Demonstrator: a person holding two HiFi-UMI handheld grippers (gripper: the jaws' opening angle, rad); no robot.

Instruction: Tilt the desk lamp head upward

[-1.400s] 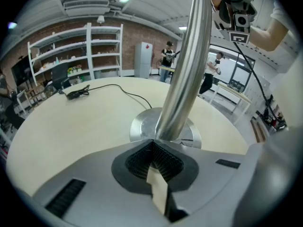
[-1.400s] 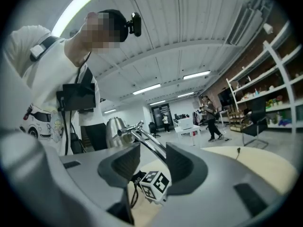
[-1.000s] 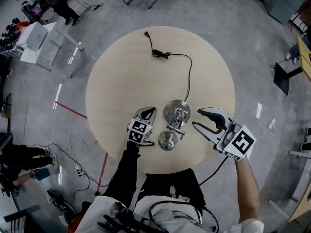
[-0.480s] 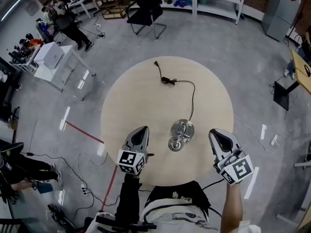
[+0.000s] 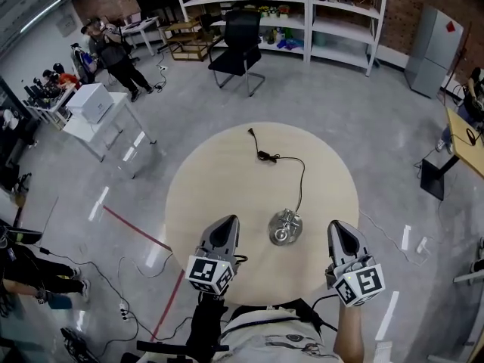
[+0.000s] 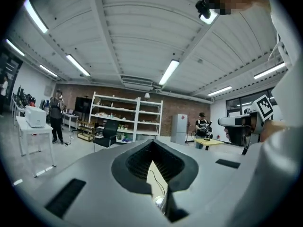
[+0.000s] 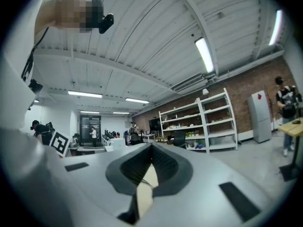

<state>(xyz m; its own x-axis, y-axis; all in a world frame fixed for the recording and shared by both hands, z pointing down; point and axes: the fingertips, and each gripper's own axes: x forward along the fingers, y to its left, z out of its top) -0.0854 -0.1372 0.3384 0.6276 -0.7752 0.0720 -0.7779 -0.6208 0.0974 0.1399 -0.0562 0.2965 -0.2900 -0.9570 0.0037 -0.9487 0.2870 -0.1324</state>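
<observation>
Head view: desk lamp point(image 5: 285, 226) stands on the round desk point(image 5: 219, 172), betw. the two grippers and about level w/ their tips. The left gripper point(image 5: 229, 220) is off to its left and the right gripper point(image 5: 333, 224) off to its right. Neither touches it. Both look held up above the desk, pointing fwd, well clear of the lamp. Its cord point(image 5: 302, 174) runs away from the grippers across the desk to a loose plug point(image 5: 250, 131), so it's prob. unplugged. From straight above, base and head overlap, so can't tell how far the head is tilted.

Left gripper view: left gripper point(image 6: 152, 150) has its jaws closed together w/ nothing in them. Only a thin slit is left, showing a strip of desk point(image 6: 150, 171) below and ahead. A shiny bit low in the slit point(image 6: 159, 200) is prob. the lamp, i.e. under and slightly ahead of this gripper. The gripper points level at the shelves, not down at the work.

Right gripper view: right gripper point(image 7: 150, 161) has just been closing and its jaws now meet, empty betw. them. A sliver of desk point(image 7: 147, 178) shows thru the gap, but no lamp. It also aims level across the room.

Judgement: w/ both held high, closed and empty, this reads as a parked pose, hands off the lamp, not a grasp in progress. To tilt the head, a gripper would need to drop, open and take the head while the other steadies the base.
</observation>
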